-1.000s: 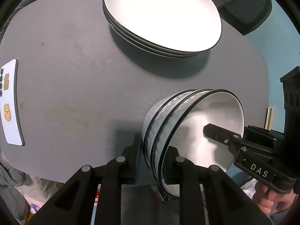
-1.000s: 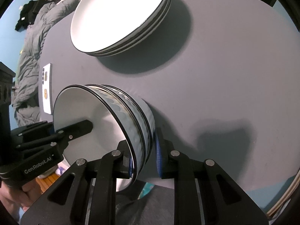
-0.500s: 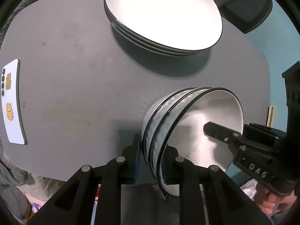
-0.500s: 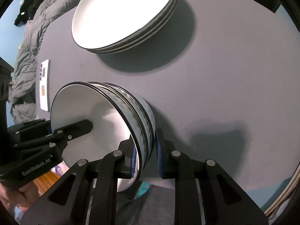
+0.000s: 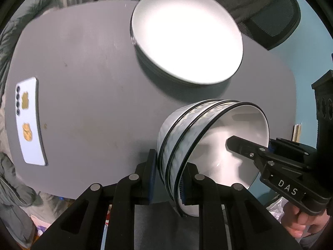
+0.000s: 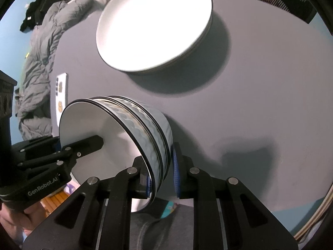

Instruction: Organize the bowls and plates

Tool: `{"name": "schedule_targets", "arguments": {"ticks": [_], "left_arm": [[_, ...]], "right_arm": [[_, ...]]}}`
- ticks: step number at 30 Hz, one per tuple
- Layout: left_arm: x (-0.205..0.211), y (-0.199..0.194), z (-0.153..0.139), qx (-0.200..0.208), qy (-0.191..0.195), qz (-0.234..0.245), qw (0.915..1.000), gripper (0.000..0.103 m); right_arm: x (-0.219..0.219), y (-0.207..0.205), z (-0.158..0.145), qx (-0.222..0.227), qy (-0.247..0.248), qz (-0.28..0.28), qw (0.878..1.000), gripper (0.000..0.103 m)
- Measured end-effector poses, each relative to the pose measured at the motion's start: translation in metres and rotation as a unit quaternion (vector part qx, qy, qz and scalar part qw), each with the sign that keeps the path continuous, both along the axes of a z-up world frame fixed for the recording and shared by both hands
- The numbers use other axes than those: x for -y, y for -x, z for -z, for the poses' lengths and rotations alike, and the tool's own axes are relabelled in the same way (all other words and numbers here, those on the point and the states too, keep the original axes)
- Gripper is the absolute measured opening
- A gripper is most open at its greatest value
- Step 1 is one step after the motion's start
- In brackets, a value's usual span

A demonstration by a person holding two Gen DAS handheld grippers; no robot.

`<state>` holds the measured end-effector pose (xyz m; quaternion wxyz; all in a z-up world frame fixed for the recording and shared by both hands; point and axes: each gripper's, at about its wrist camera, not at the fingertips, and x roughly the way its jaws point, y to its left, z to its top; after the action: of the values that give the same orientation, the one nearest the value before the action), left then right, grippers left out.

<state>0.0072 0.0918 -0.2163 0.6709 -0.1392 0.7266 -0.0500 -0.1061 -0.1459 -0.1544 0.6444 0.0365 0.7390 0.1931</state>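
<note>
A stack of three nested white bowls with black rims and a blue wave pattern hangs tilted above the grey table. My left gripper is shut on the near rims of the stack. My right gripper is shut on the opposite rims of the bowl stack. One finger of each reaches inside the top bowl: the right one's finger and the left one's finger. A stack of white plates rests on the far side of the table, also the plates.
A white phone lies near the table's left edge, seen too as the phone. A dark mesh chair stands behind the plates. Grey bedding lies beyond the table. A hand grips the right tool.
Both grippers have risen with the bowl stack still held between them. The table, plates and phone now look smaller and farther below.
</note>
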Motion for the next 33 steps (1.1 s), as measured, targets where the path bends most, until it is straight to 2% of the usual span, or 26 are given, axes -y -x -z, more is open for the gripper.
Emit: {"name": "schedule_targets", "arguments": {"ticks": [7, 13, 20, 27, 33], "left_arm": [[-0.008, -0.012, -0.027, 0.029, 0.003, 0.001, 0.9996, 0.018], [-0.019, -0.036, -0.036, 0.046, 0.001, 0.001, 0.9989, 0.018], [-0.023, -0.070, -0.023, 0.048, -0.008, 0.001, 0.9988, 0.018], [-0.038, -0.102, -0.004, 0.024, -0.010, -0.001, 0.9997, 0.018], [-0.041, -0.114, -0.008, 0.025, -0.010, -0.003, 0.9996, 0.018]], "right_arm": [[-0.008, -0.026, -0.024, 0.016, -0.011, 0.013, 1.000, 0.017], [-0.020, -0.049, -0.042, 0.038, -0.011, 0.012, 0.999, 0.017], [-0.033, -0.088, -0.035, 0.058, -0.004, 0.008, 0.998, 0.017], [-0.023, -0.120, -0.015, 0.039, 0.000, 0.010, 0.999, 0.017], [-0.028, -0.134, -0.015, 0.037, 0.004, 0.010, 0.999, 0.017]]}}
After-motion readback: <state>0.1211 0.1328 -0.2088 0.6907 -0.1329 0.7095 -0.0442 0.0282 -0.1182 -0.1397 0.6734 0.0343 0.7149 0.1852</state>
